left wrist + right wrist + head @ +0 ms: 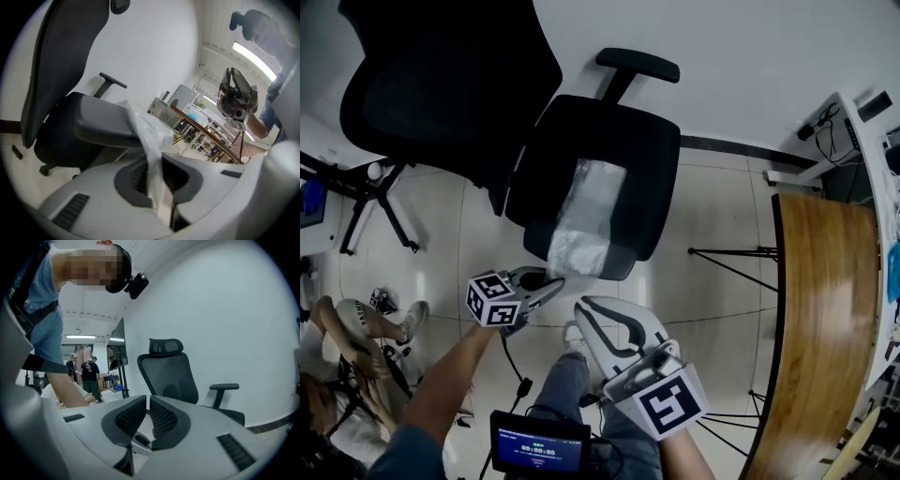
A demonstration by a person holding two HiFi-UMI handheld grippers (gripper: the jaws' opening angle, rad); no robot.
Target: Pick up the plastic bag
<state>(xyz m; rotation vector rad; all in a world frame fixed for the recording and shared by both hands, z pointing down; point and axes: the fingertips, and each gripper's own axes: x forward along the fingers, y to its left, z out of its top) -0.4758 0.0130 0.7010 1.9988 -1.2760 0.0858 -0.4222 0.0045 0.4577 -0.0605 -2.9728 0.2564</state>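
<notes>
A clear plastic bag (586, 217) lies along the seat of a black office chair (623, 141), its near end hanging over the seat's front edge. My left gripper (555, 284) is at that near end, and in the left gripper view the bag (147, 133) runs down between the two pads of the left gripper (154, 164), which pinch the film. My right gripper (583, 307) hovers lower and to the right, off the chair, over the floor. In the right gripper view the right gripper (147, 401) has its jaws nearly together with nothing between them.
A second black chair (441, 75) stands at the upper left, close to the first. A wooden table (825, 309) runs down the right side, with thin tripod legs (731, 253) beside it. A seated person (356, 347) is at the lower left. A small screen (539, 442) hangs below me.
</notes>
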